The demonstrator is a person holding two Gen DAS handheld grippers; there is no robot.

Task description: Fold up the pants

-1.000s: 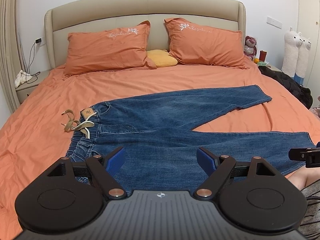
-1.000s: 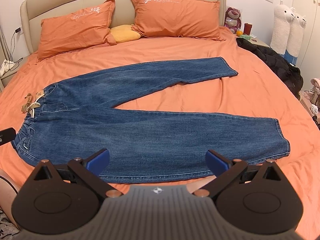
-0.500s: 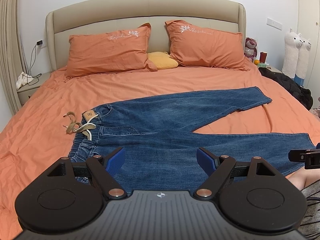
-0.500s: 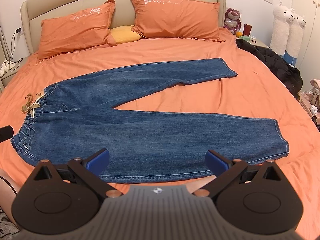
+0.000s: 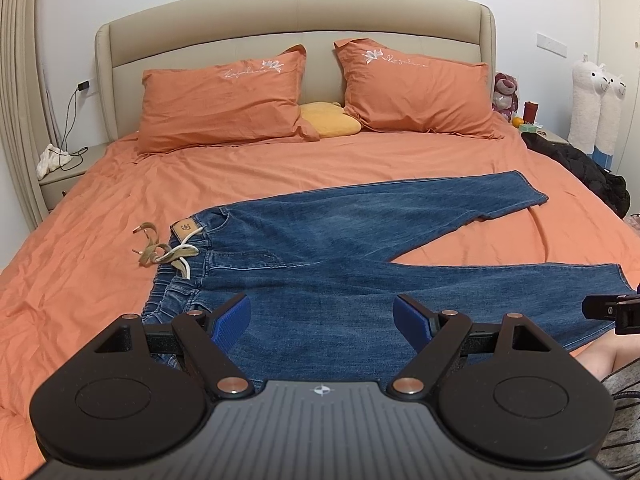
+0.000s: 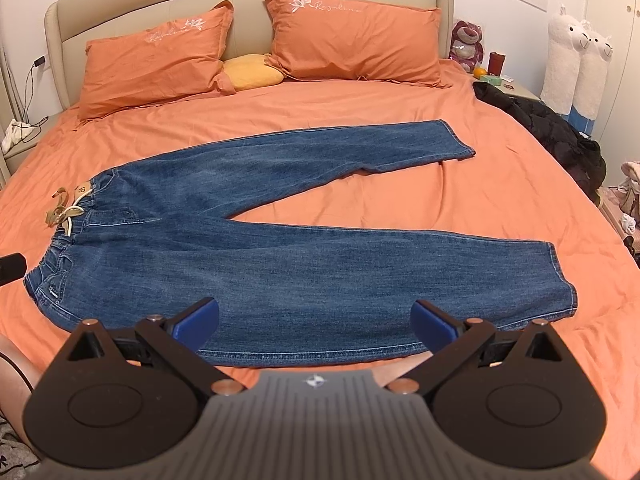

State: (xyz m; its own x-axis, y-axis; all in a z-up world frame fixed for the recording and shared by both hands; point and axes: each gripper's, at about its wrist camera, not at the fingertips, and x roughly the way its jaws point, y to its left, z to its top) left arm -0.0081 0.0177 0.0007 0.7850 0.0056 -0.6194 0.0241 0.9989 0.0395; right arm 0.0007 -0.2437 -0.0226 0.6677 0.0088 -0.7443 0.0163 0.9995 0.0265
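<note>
Blue jeans [image 5: 332, 264] lie flat on the orange bed, waistband to the left, both legs spread apart to the right in a V. They fill the middle of the right wrist view [image 6: 256, 256]. A beige drawstring [image 5: 160, 250] trails off the waistband. My left gripper [image 5: 322, 318] is open and empty, held above the near edge of the jeans by the waist. My right gripper [image 6: 314, 318] is open and empty, above the near leg's lower seam. The tip of the right gripper [image 5: 612, 312] shows at the left wrist view's right edge.
Two orange pillows [image 5: 224, 100] and a yellow cushion [image 5: 330, 122] lie at the headboard. A black jacket [image 6: 548, 132] lies on the bed's right edge. Plush toys [image 6: 576, 60] stand by the right wall. A nightstand [image 5: 60, 176] with cables stands at the left.
Both grippers have drifted slightly, so the bed sits a little lower in both views. The jeans have not moved and both grippers stay open.
</note>
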